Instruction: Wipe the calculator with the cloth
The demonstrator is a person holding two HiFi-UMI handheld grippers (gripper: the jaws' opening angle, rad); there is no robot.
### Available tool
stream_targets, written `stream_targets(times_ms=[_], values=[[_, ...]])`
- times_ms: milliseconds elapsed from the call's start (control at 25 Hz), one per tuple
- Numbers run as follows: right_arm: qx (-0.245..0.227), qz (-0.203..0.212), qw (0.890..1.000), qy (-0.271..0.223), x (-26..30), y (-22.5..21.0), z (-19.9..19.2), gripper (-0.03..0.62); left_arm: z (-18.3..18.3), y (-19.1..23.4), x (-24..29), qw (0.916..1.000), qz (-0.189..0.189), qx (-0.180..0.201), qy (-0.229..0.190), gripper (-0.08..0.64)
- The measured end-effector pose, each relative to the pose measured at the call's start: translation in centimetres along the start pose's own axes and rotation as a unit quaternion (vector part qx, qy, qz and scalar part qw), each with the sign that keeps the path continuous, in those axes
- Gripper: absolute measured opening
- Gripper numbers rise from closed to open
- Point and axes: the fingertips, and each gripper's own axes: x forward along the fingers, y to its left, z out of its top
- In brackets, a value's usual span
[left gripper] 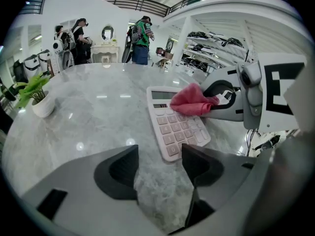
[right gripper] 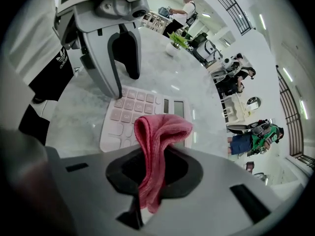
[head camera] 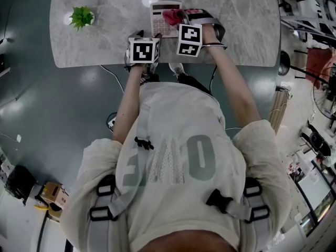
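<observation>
My right hand-held gripper is clamped on a folded pinkish-red cloth, bunched over the display end of the pale pink rectangular calculator. My left hand-held gripper stands part-open and empty, just beside the calculator's near edge on the grey marble surface.

Cream short-sleeved T-shirt with grey lettering, grey straps, black buckles; left gripper and right gripper bear black-and-white marker cubes.

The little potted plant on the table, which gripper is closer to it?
Left. The left gripper is right of the plant, beside the calculator; the right gripper, clamping the cloth, is farther right, over the calculator.
</observation>
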Motion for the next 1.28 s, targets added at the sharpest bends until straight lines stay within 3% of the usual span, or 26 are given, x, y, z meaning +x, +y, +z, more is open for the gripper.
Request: stream_targets(times_ms=[320,640,1280], values=[[0.015,0.034,0.999,-0.017,-1.1,2.6,0.4,0.055,0.0,0.0,-0.2,1.0,0.0,-0.003,-0.002,0.284],[-0.003,0.063,0.998,-0.024,-2.3,5.5,0.8,0.055,0.0,-0.1,-0.3,1.0,0.001,-0.003,-0.002,0.284],[0.0,0.082,0.996,-0.029,-3.4,8.2,1.2,0.055,0.0,-0.2,-0.3,1.0,0.0,-0.002,-0.004,0.284]])
